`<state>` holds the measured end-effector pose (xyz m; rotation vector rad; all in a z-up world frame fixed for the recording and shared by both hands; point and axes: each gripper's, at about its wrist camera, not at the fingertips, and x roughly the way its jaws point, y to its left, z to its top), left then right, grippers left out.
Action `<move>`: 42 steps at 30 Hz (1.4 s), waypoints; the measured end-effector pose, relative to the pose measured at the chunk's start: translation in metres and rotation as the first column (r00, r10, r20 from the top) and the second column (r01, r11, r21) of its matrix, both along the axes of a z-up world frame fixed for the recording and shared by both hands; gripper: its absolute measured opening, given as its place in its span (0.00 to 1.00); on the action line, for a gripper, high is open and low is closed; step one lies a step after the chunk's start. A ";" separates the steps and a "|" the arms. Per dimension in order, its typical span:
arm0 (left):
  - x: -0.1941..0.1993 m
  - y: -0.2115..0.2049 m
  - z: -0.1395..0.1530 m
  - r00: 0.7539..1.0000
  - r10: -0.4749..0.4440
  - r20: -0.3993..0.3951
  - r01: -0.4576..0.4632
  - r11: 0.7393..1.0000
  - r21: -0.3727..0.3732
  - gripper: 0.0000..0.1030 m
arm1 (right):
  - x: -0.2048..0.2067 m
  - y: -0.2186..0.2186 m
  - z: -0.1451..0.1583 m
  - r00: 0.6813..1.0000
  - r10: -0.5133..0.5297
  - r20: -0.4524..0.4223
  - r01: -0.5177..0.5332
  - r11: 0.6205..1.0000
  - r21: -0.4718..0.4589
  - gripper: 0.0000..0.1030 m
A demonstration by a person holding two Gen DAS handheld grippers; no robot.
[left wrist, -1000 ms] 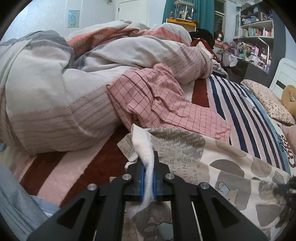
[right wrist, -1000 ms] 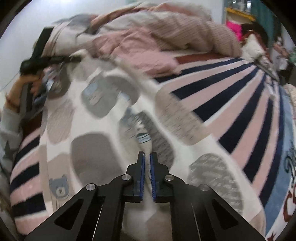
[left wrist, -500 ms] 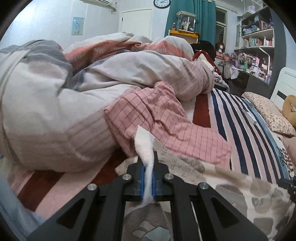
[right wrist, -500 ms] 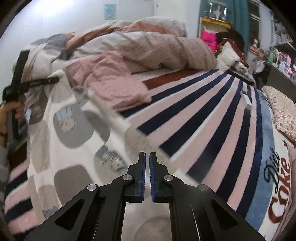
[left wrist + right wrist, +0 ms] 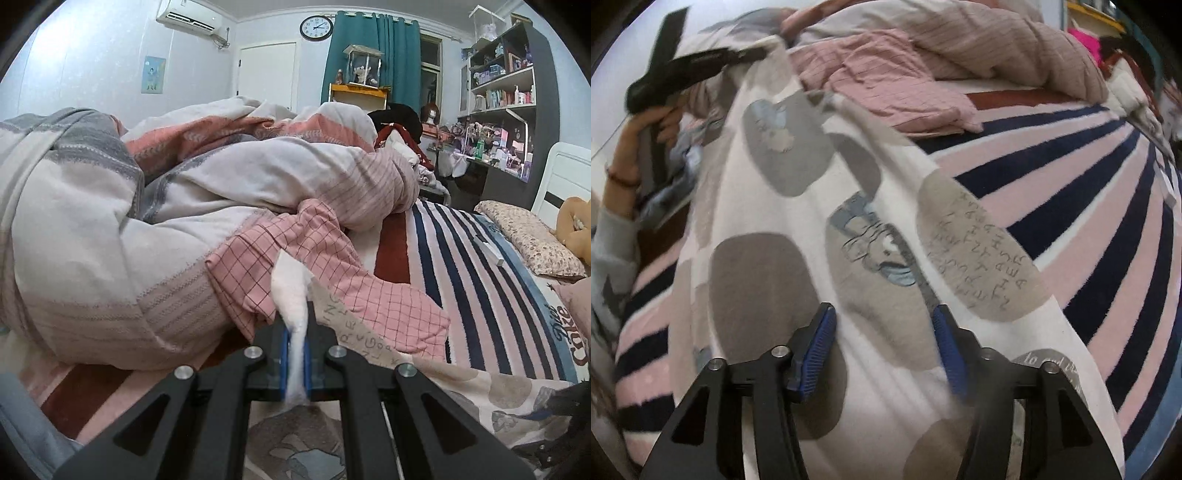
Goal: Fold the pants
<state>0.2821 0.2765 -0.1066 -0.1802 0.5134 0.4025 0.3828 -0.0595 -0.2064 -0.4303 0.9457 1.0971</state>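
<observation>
Meanwhile left tongs [image 5: 294, 354] pinch pants [image 5: 871, 258]; right tongs [image 5: 884, 347] opening above.

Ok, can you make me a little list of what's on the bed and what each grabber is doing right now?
pants: white with grey blobs and cartoon animals, spread across the bed
left gripper: shut on a white edge of the pants
right gripper: jaws opening above the pants, nothing pinched
bedsheet: pink, white and navy stripes
pink checked cloth: beside the pants
duvet: bunched heap behind
</observation>
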 end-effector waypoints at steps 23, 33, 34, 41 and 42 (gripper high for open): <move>0.030 0.023 -0.053 0.974 0.169 -0.154 -0.163 0.985 0.051 0.31 | 0.048 0.026 0.018 0.913 -0.337 0.229 0.349 0.937 -0.012 0.07; 0.003 -0.042 0.013 0.994 -0.100 -0.039 0.099 0.995 -0.028 0.77 | -0.019 -0.080 0.069 0.851 -0.480 0.212 0.480 0.876 0.056 0.58; 0.003 -0.059 0.020 0.988 -0.154 -0.029 0.153 0.988 -0.034 0.77 | -0.032 -0.098 0.074 0.839 -0.497 0.222 0.499 0.865 0.051 0.59; 0.018 -0.170 0.043 0.913 -0.404 -0.051 0.400 0.913 -0.077 0.77 | -0.137 -0.229 0.061 0.756 -0.631 0.173 0.651 0.752 -0.101 0.56; 0.021 -0.187 0.044 0.901 -0.432 -0.048 0.427 0.900 -0.088 0.77 | -0.145 -0.237 0.056 0.748 -0.641 0.171 0.661 0.741 -0.117 0.54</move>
